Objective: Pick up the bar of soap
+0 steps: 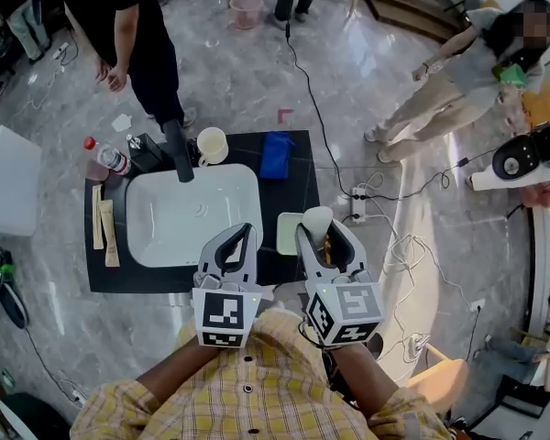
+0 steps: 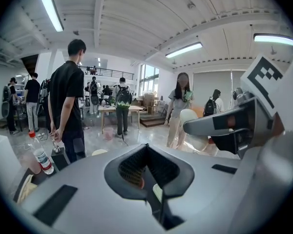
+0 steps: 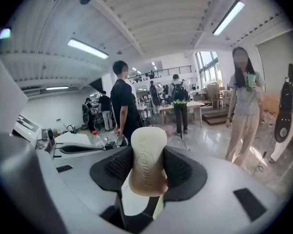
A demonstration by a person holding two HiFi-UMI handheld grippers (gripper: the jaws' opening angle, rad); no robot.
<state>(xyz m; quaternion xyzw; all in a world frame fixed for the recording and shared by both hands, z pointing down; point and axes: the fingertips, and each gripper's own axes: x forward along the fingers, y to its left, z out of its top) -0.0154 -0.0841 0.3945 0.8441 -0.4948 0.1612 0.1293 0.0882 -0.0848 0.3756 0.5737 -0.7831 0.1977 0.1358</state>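
The right claw (image 3: 148,152) is clamped on the bar of soap (image 3: 147,167), held above the desk (image 1: 298,191); the left claw (image 2: 147,152) is closed, empty. We judge the slick bar may slip out if grip slackens.

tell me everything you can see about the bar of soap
The bar of soap is cream-white, oblong with rounded ends, waxy-looking, with lettering along one broad face. Its lower end looks brownish. It stands on end in the right gripper, whose ribbed black pads press its two sides. Nothing else touches it. In the head view it overlaps the pale dish beside the sink.
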